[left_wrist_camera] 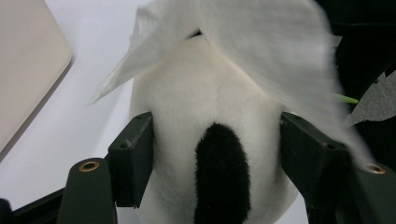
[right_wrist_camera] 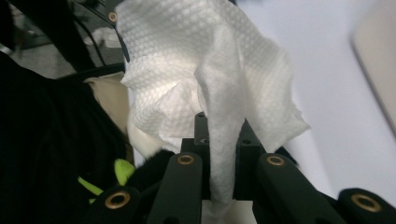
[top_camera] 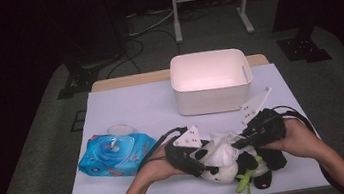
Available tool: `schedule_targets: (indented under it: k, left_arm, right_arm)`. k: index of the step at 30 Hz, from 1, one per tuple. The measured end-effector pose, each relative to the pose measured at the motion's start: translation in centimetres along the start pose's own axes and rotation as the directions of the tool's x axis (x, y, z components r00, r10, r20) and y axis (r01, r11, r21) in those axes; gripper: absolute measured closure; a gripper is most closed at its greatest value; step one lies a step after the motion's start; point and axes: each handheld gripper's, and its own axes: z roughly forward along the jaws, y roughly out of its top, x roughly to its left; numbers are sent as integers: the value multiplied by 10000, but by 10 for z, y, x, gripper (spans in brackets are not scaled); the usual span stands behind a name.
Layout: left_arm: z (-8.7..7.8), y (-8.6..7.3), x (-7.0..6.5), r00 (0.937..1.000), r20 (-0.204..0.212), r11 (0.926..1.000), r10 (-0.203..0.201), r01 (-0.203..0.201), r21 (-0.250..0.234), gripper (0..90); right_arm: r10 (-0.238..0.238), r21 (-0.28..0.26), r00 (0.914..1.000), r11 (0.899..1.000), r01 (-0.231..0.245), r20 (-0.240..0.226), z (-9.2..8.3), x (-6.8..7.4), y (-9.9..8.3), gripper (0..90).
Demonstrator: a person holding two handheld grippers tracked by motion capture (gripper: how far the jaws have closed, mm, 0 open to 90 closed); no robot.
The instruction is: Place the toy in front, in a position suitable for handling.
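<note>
Left hand-held gripper [left_wrist_camera: 217, 154], jaws set wide, clamps the white head of a plush panda [top_camera: 229, 165] that lies on the near edge of the desk [top_camera: 151, 105]. Right hand-held gripper [right_wrist_camera: 222, 163], jaws nearly together, pinches a white wet wipe [right_wrist_camera: 205, 79] draped over the panda's head. Far centre: white plastic bin [top_camera: 213, 102]. Near left: blue wet-wipe pack [top_camera: 115, 155], with a small round lid [top_camera: 120, 129] just beyond it. Green bamboo sprig [top_camera: 244, 183] on the panda's near side.
</note>
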Motion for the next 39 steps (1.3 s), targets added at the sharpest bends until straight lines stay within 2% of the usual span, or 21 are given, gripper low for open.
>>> schedule_targets:
  k: [3, 8, 12, 14, 22, 26, 29, 33, 37, 39]
  left_arm:
    - [0, 0, 0, 10000, 2, 10000, -9, 9, 14, 311]
    - [0, 0, 0, 10000, -7, 10000, -6, 6, 31, 306]
    - [0, 1, 0, 10000, -8, 10000, -2, 2, 70, 303]
    - [0, 1, 0, 10000, -12, 10000, 8, -7, 69, 302]
    - [0, 0, -1, 10000, -31, 10000, 15, -15, 49, 300]
    - [0, 0, -1, 10000, -35, 10000, 49, -49, 50, 302]
    - [1, 0, -1, 10000, -29, 10000, 60, -60, 53, 304]
    - [1, -1, -1, 10000, -34, 10000, 28, -28, 75, 304]
    - [1, -3, -2, 10000, -13, 10000, 6, -6, -13, 303]
    - [1, -3, -2, 10000, -27, 10000, 24, -24, -58, 303]
  right_arm:
    - [22, 82, 9989, 10000, -26, 472, -11, -1, -2, 833]
    - [22, 399, 9918, 9992, -74, 1274, -22, -4, -4, 833]
    - [-112, 608, 9895, 9981, 25, 1439, -18, 0, -1, 825]
    - [-310, 606, 9907, 9979, 232, 1322, -14, 3, 2, 814]
    - [-995, 717, 9914, 9930, 935, 849, 6, 19, 17, 651]
    - [-913, 504, 9954, 9947, 897, 302, 13, 20, 21, 564]
    - [-768, 340, 9970, 9965, 765, 72, 18, 18, 24, 523]
    - [-651, 195, 9979, 9977, 650, 38, 25, 16, 28, 554]
    - [-610, 60, 9981, 9981, 609, 92, 25, 15, 26, 687]
    - [-582, -90, 9983, 9983, 583, 68, 24, 14, 23, 712]
